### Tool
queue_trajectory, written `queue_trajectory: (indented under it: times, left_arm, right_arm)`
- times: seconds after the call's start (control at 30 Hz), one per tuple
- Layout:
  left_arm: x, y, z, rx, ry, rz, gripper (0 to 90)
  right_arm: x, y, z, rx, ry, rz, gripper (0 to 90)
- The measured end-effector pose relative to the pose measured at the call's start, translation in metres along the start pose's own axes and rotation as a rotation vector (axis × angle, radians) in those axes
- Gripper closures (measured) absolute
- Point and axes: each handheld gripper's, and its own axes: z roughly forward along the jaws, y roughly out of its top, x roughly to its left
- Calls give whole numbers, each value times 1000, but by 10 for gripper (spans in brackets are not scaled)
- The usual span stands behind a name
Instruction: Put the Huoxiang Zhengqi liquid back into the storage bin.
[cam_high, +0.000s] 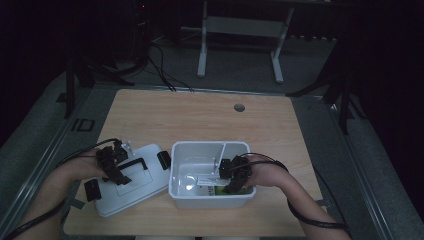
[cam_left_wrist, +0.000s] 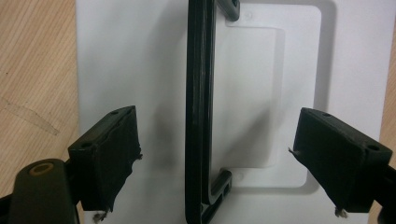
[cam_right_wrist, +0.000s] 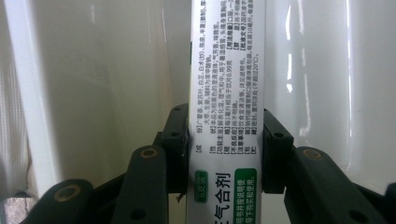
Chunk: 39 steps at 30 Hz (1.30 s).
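A white plastic bin (cam_high: 176, 165) stands near the table's front edge. Its white lid (cam_high: 145, 187), with a black handle (cam_high: 134, 165), lies flat to the bin's left. My left gripper (cam_high: 114, 167) hovers over the lid, open, its jaws on either side of the handle (cam_left_wrist: 201, 112) without touching it. Inside the bin my right gripper (cam_high: 234, 181) is shut on a narrow white box (cam_right_wrist: 228, 88) printed with black text and green labels. Both pads press the box's sides, and the bin's white wall (cam_right_wrist: 107, 79) lies close behind it.
The light wooden table (cam_high: 200, 120) has a round cable hole (cam_high: 239, 107) at the back. Black latches (cam_high: 163, 160) sit on the lid's ends. Beyond the table stands a white metal frame (cam_high: 240, 40) on a dark floor.
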Motion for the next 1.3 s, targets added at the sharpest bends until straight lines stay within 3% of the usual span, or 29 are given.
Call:
queue_trajectory:
  times: [0.1,0.17,0.6,0.8,1.03,1.17,1.3]
  left_arm:
    - [0,0,-2,-6,4,-4,146]
    - [0,1,-2,-5,6,-1,146]
    - [-1,-1,-5,-4,12,-2,146]
    - [-1,-1,-7,-8,14,0,146]
    - [-2,2,-9,-20,-16,-45,146]
    - [-2,3,-10,-17,-7,-35,146]
    - [-3,2,-8,-10,16,5,146]
  right_arm:
    - [0,0,0,8,8,6,600]
    - [0,0,-3,-23,36,15,563]
    - [0,-2,-28,-57,-6,24,494]
    - [1,-7,-51,-96,-34,41,487]
    - [1,-17,-68,-132,-55,64,487]
    - [-1,-30,-81,-164,-82,96,479]
    - [-4,-41,-88,-183,-103,116,450]
